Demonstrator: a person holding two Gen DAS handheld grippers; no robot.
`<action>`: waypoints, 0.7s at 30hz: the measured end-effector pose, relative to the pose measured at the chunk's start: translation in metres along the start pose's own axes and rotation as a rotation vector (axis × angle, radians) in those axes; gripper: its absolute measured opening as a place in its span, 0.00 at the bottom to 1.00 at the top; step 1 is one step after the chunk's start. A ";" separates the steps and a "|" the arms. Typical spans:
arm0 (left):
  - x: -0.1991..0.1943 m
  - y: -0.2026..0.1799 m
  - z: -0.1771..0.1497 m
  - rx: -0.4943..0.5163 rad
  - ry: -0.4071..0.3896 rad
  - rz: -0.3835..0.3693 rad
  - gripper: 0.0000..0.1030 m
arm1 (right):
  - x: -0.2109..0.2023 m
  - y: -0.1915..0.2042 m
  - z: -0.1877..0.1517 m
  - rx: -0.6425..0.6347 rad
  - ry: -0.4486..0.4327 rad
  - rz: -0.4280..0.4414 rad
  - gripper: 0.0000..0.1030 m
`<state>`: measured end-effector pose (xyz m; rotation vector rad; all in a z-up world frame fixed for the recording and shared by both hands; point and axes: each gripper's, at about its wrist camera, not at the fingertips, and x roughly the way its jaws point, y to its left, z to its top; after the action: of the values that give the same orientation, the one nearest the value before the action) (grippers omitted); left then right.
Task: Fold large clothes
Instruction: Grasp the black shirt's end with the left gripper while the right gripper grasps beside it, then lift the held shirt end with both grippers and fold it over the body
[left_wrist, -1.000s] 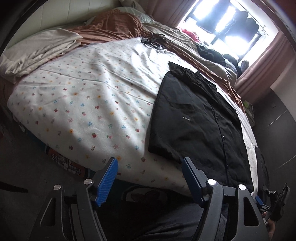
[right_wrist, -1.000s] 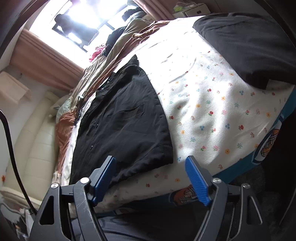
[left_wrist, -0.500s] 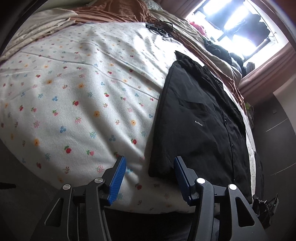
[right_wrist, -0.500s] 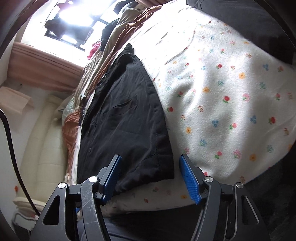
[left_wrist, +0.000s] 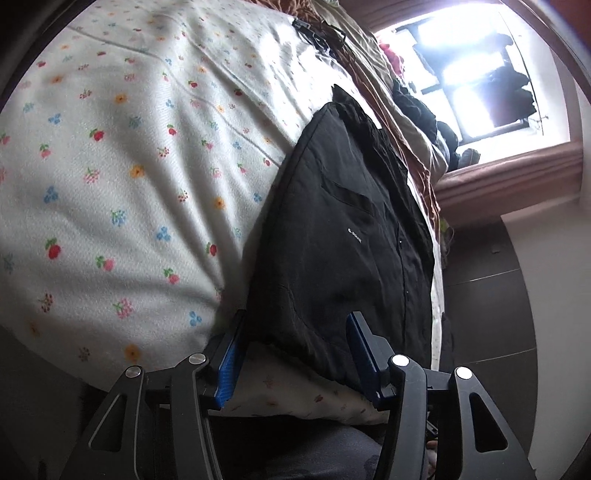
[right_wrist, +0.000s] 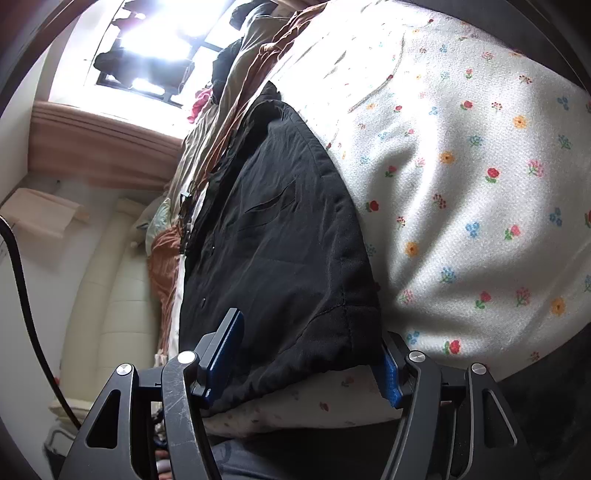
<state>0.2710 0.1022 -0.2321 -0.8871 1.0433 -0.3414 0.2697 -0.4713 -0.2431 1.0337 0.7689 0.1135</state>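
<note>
A black button-up jacket (left_wrist: 343, 236) lies flat on a white flowered bedsheet (left_wrist: 110, 177), its sides folded in, hem toward me. My left gripper (left_wrist: 295, 350) is open, its blue pads on either side of the hem's left corner. In the right wrist view the jacket (right_wrist: 280, 236) lies on the same sheet (right_wrist: 461, 184). My right gripper (right_wrist: 314, 358) is open and straddles the hem's right corner. Neither gripper has closed on the cloth.
Brown and beige bedding with dark clothes (left_wrist: 406, 122) is piled along the far side below a bright window (left_wrist: 476, 70). A cream padded headboard (right_wrist: 110, 302) stands at the bed's end. The bed's near edge and dark floor are just below the grippers.
Both grippers have moved forward and down onto the bed's near edge, from well back to straddling the jacket's hem corners. Their jaws have narrowed somewhat but remain open.
</note>
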 end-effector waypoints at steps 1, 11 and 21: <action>-0.001 0.000 0.000 -0.008 -0.003 -0.006 0.53 | 0.001 0.000 0.000 0.003 -0.004 0.001 0.64; 0.019 -0.021 0.015 0.004 -0.025 0.064 0.48 | 0.011 -0.001 0.013 0.035 -0.039 0.007 0.63; 0.016 -0.018 0.019 -0.021 -0.059 0.103 0.09 | 0.005 0.008 0.015 0.014 -0.066 -0.002 0.08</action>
<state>0.2984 0.0902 -0.2244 -0.8535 1.0351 -0.2171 0.2846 -0.4760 -0.2349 1.0447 0.7116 0.0715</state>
